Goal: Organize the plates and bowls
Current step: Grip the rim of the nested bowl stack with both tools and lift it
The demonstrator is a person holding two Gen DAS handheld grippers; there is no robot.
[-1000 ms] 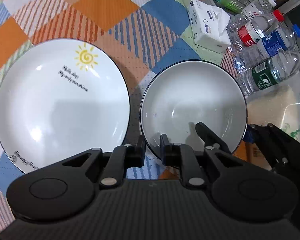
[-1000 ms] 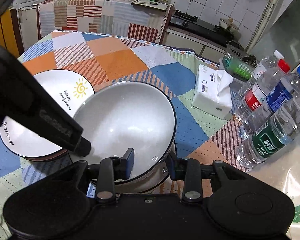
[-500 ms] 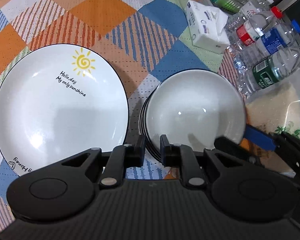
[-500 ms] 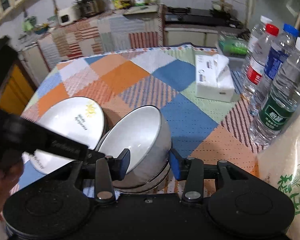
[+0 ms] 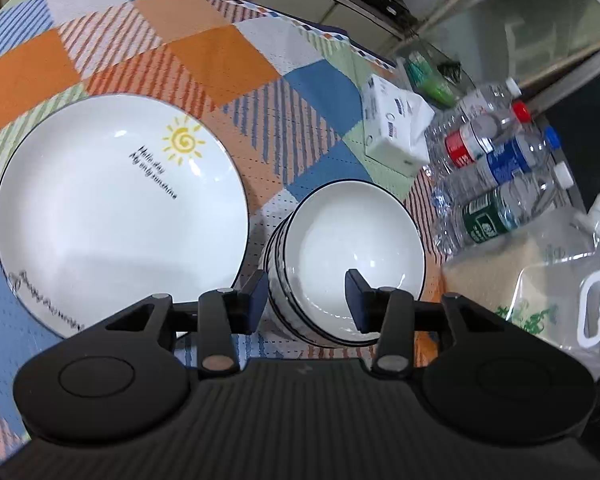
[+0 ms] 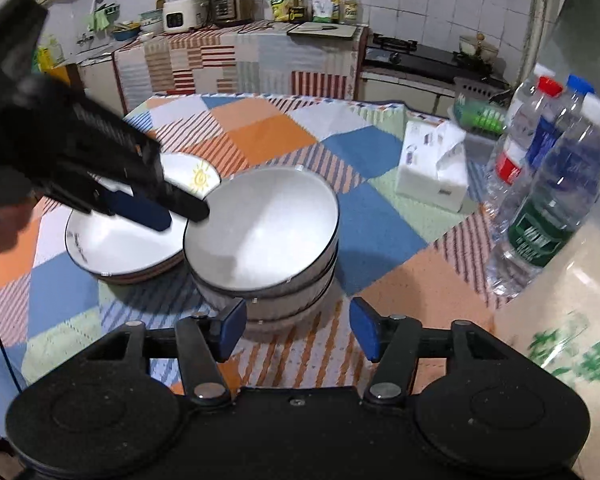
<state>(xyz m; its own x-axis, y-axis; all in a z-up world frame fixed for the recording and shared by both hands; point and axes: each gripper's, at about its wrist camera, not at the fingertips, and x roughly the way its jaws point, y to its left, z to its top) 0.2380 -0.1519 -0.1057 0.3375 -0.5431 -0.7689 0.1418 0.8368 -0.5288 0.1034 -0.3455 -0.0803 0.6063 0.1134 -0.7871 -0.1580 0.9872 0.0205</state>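
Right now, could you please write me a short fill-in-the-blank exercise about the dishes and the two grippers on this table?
1. The plate is printed with a yellow ____.
2. The bowls sit nested in a ____ beside the plate.
3. The right gripper has its jaws ____ and holds nothing.
4. In the left wrist view, the left gripper has one fingertip over the top bowl and the other outside its ____.

Missing words: sun; stack; open; rim
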